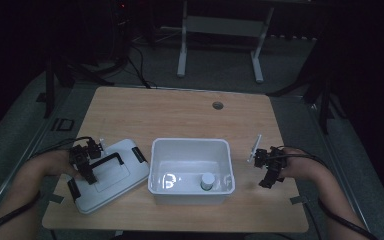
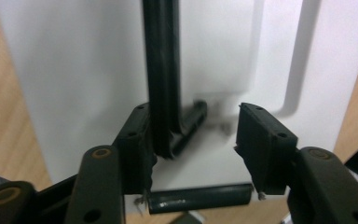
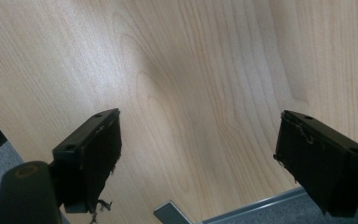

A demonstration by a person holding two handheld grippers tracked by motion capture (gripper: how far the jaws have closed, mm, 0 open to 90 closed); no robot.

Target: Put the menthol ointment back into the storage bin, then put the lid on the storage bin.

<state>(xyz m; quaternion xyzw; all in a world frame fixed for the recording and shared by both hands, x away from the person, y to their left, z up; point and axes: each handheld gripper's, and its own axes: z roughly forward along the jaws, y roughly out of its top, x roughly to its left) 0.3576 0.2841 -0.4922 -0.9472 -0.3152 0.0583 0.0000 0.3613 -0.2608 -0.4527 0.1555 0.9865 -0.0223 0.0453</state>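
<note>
White plastic lid (image 1: 111, 177) with a black handle (image 1: 105, 161) lies flat on the table (image 1: 190, 112), just left of the open white bin (image 1: 190, 170). Left claw (image 2: 193, 140) hangs right over it, released, jaws spread, one jaw touching the handle bar (image 2: 161, 70). Inside the bin stands a small capped bottle (image 1: 207, 181). Over on the far side of the bin, the right claw (image 3: 198, 158) sits wide open above bare wood, holding nothing.
</note>
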